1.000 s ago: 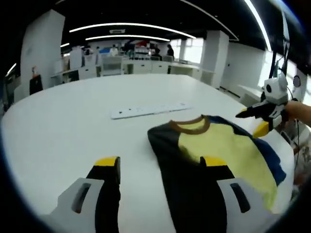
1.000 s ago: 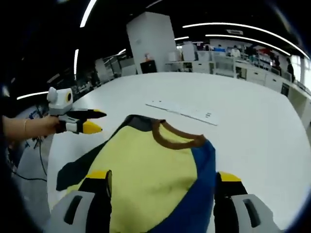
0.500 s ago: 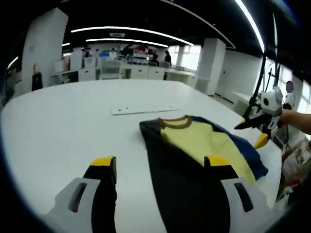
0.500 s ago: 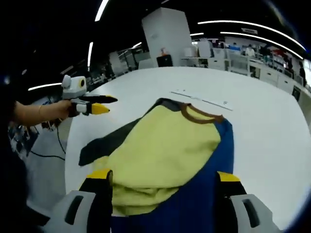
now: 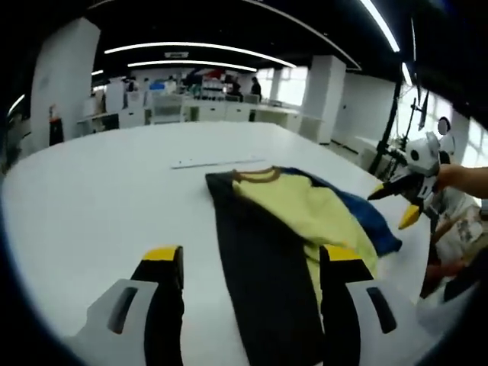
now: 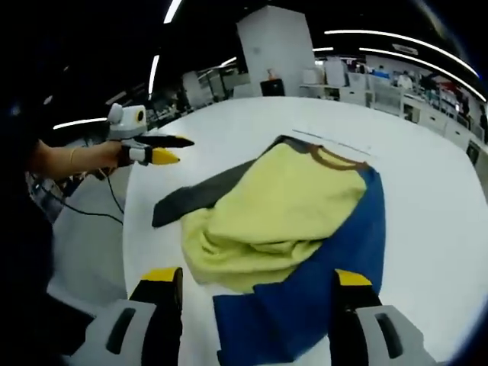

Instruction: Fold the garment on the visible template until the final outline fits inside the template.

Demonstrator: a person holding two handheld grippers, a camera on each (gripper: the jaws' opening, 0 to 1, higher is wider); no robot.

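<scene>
In the left gripper view the left gripper (image 5: pixel 248 263) hangs with its jaws apart and empty over the near part of the white table (image 5: pixel 91 191). The shirt (image 5: pixel 293 221) lies rumpled just ahead, dark side left, yellow middle, blue right. It looks light, soft and floppy; a hem corner or sleeve edge seems the best hold. At far right, the right gripper (image 5: pixel 396 202) hovers open, holding nothing.

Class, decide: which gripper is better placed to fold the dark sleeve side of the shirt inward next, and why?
Probably the left gripper: its open fingers straddle the shirt's dark side. The right gripper faces the blue edge.
</scene>
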